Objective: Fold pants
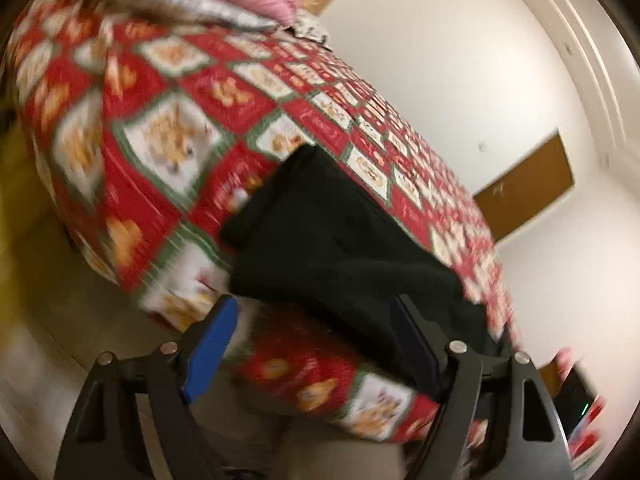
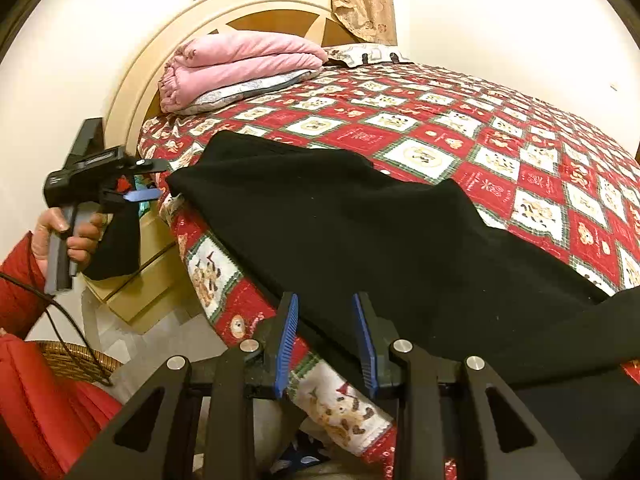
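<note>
The black pants (image 2: pixel 360 232) lie flat on the bed (image 2: pixel 500 152), long axis running along its near edge. The right claw (image 2: pixel 326 344) hangs released over that edge, nearest the cloth. The left claw (image 1: pixel 316 344), also released, hovers at the pants' far end.

Between the ribbed blue plastic pads (image 2: pixel 286 344) of the matt black plastic right gripper (image 2: pixel 326 346), soft matt black cloth pants (image 2: pixel 360 232) are seen on a red-and-white patterned woven bedspread (image 2: pixel 500 152). Shiny metal pins (image 2: pixel 402 346) are set behind the fingers.
</note>
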Action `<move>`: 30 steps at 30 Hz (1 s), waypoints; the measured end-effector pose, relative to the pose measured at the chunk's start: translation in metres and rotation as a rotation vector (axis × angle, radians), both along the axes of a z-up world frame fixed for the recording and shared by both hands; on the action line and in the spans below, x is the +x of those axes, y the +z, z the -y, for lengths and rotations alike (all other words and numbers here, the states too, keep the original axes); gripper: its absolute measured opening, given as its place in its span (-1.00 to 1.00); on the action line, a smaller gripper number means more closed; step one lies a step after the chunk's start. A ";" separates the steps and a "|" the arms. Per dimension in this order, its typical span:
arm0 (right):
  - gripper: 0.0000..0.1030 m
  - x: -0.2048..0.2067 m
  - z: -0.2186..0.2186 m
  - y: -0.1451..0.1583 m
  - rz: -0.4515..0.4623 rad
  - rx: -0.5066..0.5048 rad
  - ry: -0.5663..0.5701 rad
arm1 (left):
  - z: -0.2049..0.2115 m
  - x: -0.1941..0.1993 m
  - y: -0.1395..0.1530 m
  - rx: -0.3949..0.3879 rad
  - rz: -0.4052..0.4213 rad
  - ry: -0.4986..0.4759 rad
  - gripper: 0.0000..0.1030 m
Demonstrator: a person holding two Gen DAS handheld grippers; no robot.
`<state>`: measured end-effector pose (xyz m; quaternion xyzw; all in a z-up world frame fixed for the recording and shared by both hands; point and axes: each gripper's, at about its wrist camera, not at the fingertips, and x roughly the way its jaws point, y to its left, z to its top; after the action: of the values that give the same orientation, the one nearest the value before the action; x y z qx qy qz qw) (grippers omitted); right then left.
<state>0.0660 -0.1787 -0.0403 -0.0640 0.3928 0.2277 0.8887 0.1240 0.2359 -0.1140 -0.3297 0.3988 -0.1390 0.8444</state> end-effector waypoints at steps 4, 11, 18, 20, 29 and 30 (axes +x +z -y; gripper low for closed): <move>-0.41 -0.004 0.007 -0.001 -0.010 0.010 -0.015 | 0.004 0.012 -0.025 -0.222 -0.066 0.104 0.57; -0.41 -0.001 0.030 -0.009 -0.051 0.076 -0.096 | -0.005 0.024 -0.034 -0.329 -0.070 0.252 -0.29; -0.41 0.011 0.042 -0.009 -0.067 0.129 -0.156 | 0.021 0.023 0.008 0.002 0.043 0.173 -0.72; -0.41 0.014 0.044 -0.009 -0.069 0.141 -0.168 | 0.028 0.022 0.028 0.100 0.106 0.149 -0.75; -0.41 0.023 0.042 -0.020 -0.097 0.154 -0.185 | -0.002 0.062 0.004 0.200 0.065 0.101 -0.75; -0.41 0.023 0.041 -0.021 -0.105 0.150 -0.184 | -0.002 0.067 -0.006 0.211 0.022 0.091 -0.61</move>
<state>0.0891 -0.2200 -0.0612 0.0509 0.4248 0.1770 0.8864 0.1908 0.2375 -0.1200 -0.2552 0.3864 -0.0613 0.8842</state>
